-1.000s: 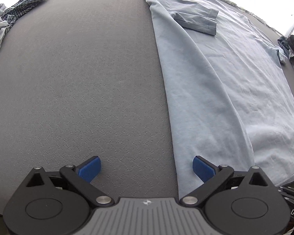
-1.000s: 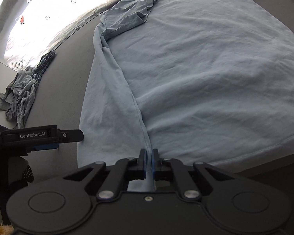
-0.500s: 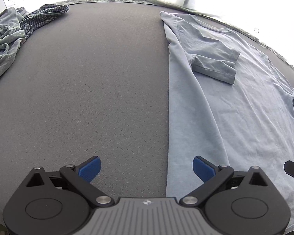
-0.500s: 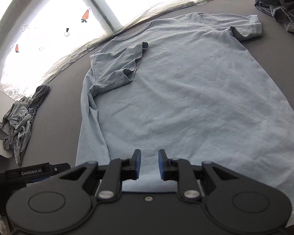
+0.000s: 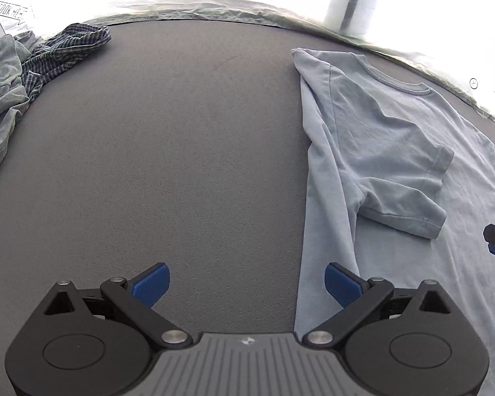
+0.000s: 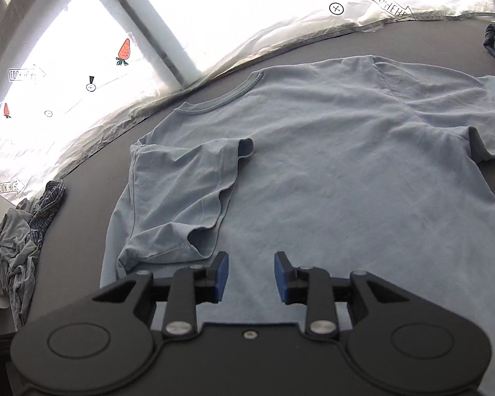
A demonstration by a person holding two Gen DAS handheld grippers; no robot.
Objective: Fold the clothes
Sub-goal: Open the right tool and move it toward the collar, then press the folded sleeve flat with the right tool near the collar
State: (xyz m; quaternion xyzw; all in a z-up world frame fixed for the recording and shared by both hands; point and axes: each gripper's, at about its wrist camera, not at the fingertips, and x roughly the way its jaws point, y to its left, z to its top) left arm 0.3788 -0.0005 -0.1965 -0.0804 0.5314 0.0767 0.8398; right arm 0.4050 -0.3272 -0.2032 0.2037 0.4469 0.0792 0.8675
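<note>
- 1 second ago the right gripper [image 6: 250, 275] was closed on the hem of the light blue T-shirt [image 6: 346, 181]; now its jaws stand partly apart and hold nothing.
- The left gripper [image 5: 246, 285] stays wide open and empty, above the shirt's left edge.
- The T-shirt lies flat on the dark grey table [image 5: 165, 151], 1 sleeve [image 6: 181, 198] folded inward.
- A pile of crumpled clothes [image 5: 19, 79] lies at the far left, before bright windows [image 6: 82, 66].
</note>
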